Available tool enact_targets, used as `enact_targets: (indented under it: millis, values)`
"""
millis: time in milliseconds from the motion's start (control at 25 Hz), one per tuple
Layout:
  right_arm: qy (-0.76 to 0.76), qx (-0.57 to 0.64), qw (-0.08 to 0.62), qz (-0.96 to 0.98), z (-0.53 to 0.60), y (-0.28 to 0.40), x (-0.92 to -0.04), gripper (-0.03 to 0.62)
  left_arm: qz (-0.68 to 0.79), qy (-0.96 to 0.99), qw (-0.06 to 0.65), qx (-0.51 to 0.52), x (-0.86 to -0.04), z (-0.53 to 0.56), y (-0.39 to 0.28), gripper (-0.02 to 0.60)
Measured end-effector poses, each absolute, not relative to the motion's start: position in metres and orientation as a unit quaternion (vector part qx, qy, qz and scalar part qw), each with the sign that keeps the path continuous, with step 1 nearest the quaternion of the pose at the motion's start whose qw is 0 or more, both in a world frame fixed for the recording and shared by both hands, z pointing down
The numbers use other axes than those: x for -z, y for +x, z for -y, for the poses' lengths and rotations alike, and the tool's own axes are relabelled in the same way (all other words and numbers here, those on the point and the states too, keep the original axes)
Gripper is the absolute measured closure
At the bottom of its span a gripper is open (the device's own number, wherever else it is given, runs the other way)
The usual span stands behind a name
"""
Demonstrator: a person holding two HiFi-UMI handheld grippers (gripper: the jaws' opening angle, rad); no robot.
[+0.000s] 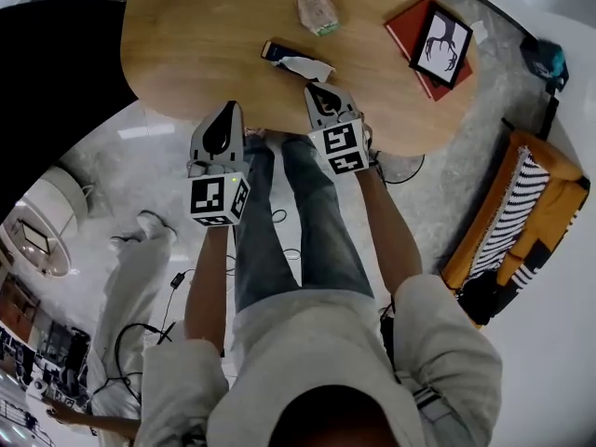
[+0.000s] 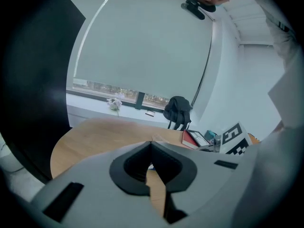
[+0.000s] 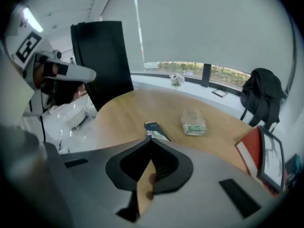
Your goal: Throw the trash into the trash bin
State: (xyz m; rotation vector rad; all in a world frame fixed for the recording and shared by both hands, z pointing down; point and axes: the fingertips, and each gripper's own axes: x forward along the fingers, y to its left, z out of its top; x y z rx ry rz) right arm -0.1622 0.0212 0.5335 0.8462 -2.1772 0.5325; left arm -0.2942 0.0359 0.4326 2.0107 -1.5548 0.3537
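A crumpled white tissue (image 1: 305,66) lies on the round wooden table (image 1: 186,35), partly over a dark phone (image 1: 276,51). My right gripper (image 1: 318,88) is shut and empty, its tips just short of the tissue (image 3: 155,134) over the table's near edge. My left gripper (image 1: 226,112) hangs at the table's near edge, left of the right one, its jaws closed with nothing between them (image 2: 151,142). A pack of tissues (image 3: 193,121) rests farther back on the table. No trash bin shows in any view.
A red book with a framed picture (image 1: 440,45) lies at the table's right end. A black panel (image 1: 56,63) stands at the left, an orange sofa (image 1: 521,212) on the right, a black backpack (image 3: 263,99) behind the table. Another person's leg (image 1: 140,268) and a white round appliance (image 1: 47,222) occupy the floor on the left.
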Motion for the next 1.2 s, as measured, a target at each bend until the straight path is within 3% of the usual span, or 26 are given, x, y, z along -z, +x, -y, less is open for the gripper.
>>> enact_targets:
  millis: [280,400,520,680,920,1200]
  values:
    - [0.21,-0.118,0.514,0.824,-0.026,-0.181,-0.58,0.56,0.591,0.744,0.287,-0.12,-0.432,-0.041,-0.31,0.563]
    - [0.203,-0.117,0.552,0.8,-0.026,-0.178,-0.596,0.465,0.592,0.743,0.289,-0.118,-0.433,-0.044,-0.317,0.563]
    - [0.205,-0.114,0.576,0.783,-0.025,-0.172,-0.608,0.465,0.595,0.74,0.29,-0.117,-0.433,-0.048,-0.325,0.563]
    - [0.189,-0.105,0.599,0.771,-0.024,-0.171,-0.622,0.473,0.601,0.733,0.294,-0.118,-0.437,-0.052,-0.335,0.563]
    - [0.191,-0.09,0.617,0.758,-0.016,-0.167,-0.631,0.551,0.607,0.731,0.29,-0.118,-0.435,-0.051,-0.337,0.563]
    - [0.211,-0.108,0.564,0.791,-0.018,-0.185,-0.603,0.557,0.605,0.734,0.288,-0.113,-0.432,-0.048,-0.339,0.563]
